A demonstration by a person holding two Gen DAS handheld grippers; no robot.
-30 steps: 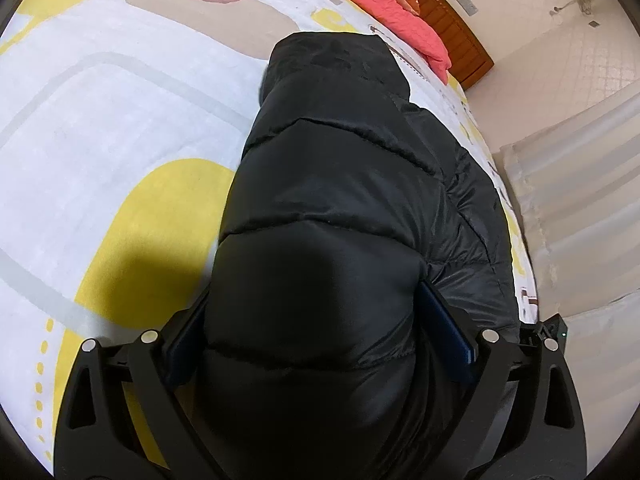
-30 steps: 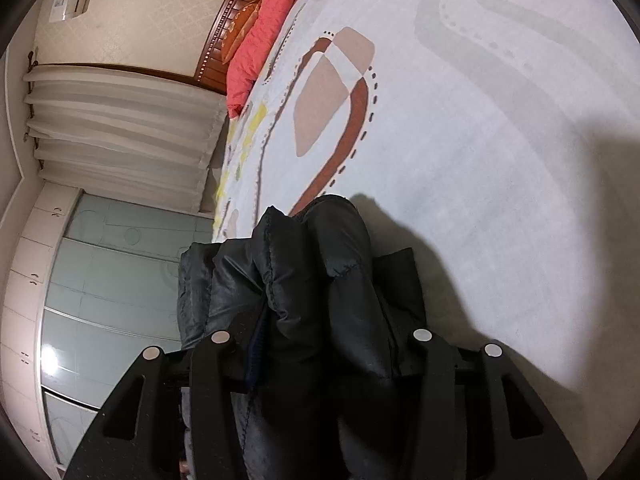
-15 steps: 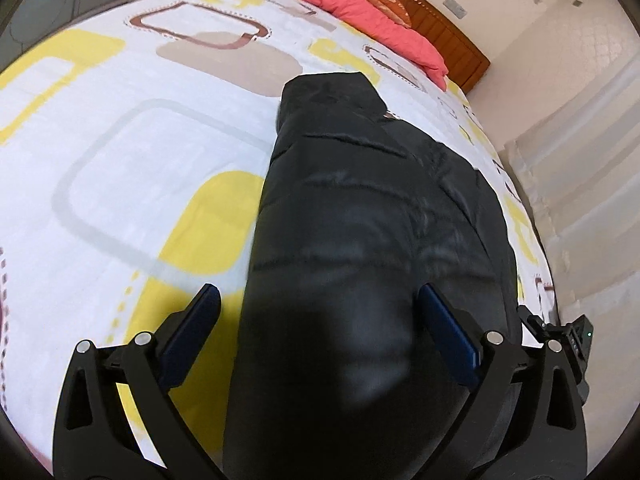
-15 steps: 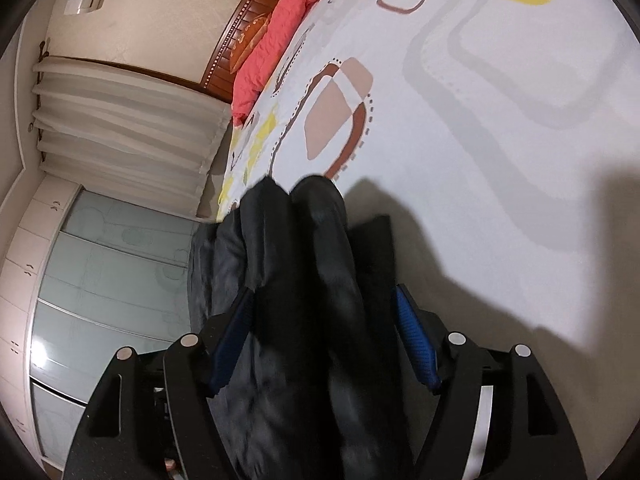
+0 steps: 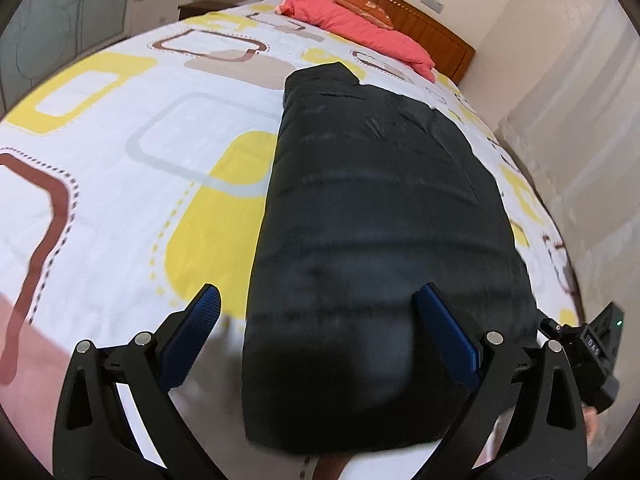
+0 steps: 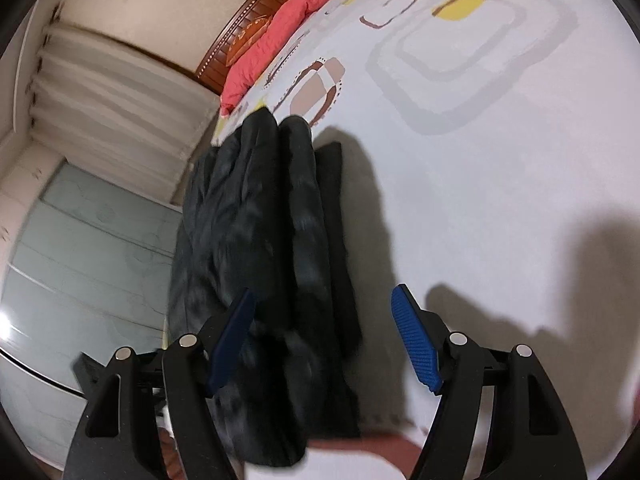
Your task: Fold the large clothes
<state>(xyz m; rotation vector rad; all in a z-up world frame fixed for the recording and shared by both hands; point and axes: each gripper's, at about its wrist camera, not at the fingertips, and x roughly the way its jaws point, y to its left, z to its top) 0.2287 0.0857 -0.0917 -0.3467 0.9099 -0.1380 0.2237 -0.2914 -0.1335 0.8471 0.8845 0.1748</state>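
Note:
A black puffer jacket [image 5: 376, 216] lies folded lengthwise on the bed, its near end between the fingers of my left gripper [image 5: 320, 336], which is open and apart from it. In the right wrist view the jacket [image 6: 272, 264] shows as a thick stack of folds seen from its side. My right gripper [image 6: 324, 340] is open, its blue pads spread wide. The left pad lies over the jacket's folds, and I cannot tell if it touches them. The other gripper [image 5: 592, 352] shows at the right edge of the left wrist view.
The bed sheet [image 5: 120, 160] is white with yellow, grey and brown shapes. A red pillow [image 5: 360, 28] lies by the wooden headboard [image 5: 420, 20]. Curtains [image 6: 120, 92] and a glass-fronted wardrobe [image 6: 80, 264] stand beside the bed.
Both grippers have opened, let go of the jacket and drawn back. The jacket has settled flat on the bed.

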